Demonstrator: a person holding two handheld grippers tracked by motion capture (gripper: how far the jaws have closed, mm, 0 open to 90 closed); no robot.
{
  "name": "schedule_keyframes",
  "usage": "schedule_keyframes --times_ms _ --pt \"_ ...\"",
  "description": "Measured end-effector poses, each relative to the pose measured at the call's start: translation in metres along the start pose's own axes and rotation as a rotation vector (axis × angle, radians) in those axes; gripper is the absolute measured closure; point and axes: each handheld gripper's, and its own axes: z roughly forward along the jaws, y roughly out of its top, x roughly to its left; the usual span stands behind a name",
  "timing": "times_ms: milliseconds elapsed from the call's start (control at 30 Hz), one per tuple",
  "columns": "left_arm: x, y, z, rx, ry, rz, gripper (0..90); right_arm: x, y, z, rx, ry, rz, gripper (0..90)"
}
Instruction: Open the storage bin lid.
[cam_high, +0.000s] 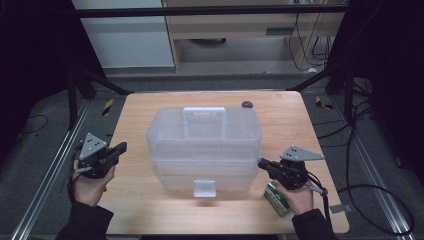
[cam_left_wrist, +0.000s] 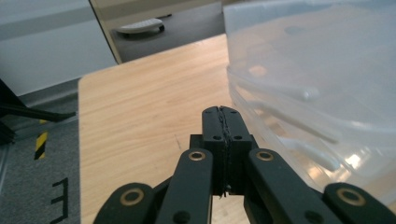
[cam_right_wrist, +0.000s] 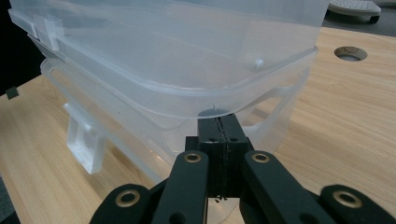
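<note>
high view: the clear lidded plastic storage box sits mid light wooden tabletop, flanked for a likely two-sided hold; left gripper view: the left hand-held gripper is pressed together, empty, beside it; right gripper view: the right hand-held gripper, likewise pressed together, noses under its rim.

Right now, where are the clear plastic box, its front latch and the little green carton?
clear plastic box (cam_high: 204, 135), high view, on its lid.
front latch (cam_high: 205, 188), high view, on the flap's middle.
green carton (cam_high: 276, 199), high view, on its top face.
</note>
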Motion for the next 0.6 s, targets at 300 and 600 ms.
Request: schedule_keyframes --times_ms 300,600 --pt "-0.014 -0.015 0.01 0.038 -0.106 0.018 89.6 -0.001 0.0 0.0 0.0 0.005 -0.002 90.0" --pt "-0.033 -0.018 0.024 0.072 -0.171 0.068 89.6 -0.001 0.0 0.001 0.003 0.003 0.001 90.0"
